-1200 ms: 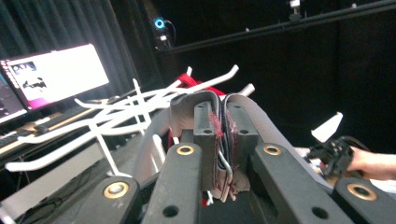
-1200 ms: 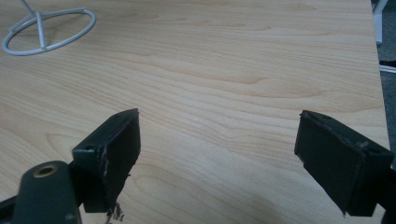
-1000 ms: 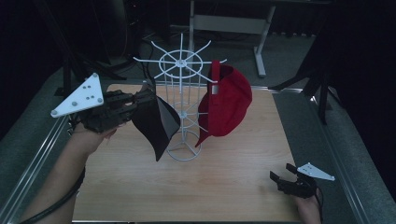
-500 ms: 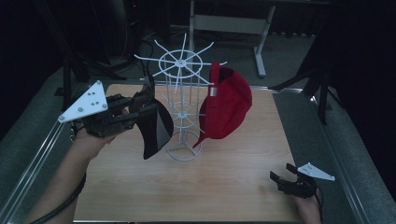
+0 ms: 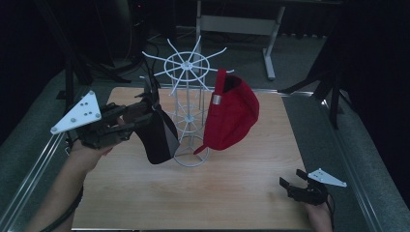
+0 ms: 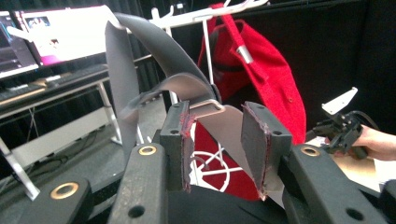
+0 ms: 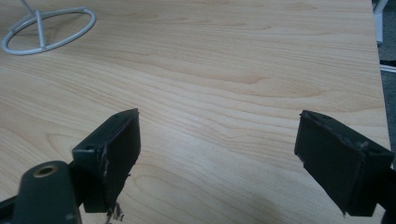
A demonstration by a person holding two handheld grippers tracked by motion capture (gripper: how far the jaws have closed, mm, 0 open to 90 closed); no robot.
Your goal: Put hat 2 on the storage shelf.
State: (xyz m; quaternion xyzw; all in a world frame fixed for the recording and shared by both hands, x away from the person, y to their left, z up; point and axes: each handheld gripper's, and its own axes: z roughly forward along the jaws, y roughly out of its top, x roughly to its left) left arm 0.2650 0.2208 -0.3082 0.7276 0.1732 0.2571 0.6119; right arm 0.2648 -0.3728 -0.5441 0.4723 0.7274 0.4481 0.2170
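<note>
caps: 2 (black cap (image 5: 157, 137), red cap (image 5: 232, 113)) | rack (image 5: 189, 121): 1 | left gripper (image 6: 219, 140) jaws just opening, strap between | right gripper (image 7: 217, 154) jaws spread

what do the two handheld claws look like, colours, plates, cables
Both are black, two-jawed tools. The left claw carries a grey three-cornered plate dotted with small holes; its jaws have brass-ringed holes and flat dark pads with reddish, worn edges. A dark cable trails along the bare forearm. The right claw has a smaller pale plate.
</note>
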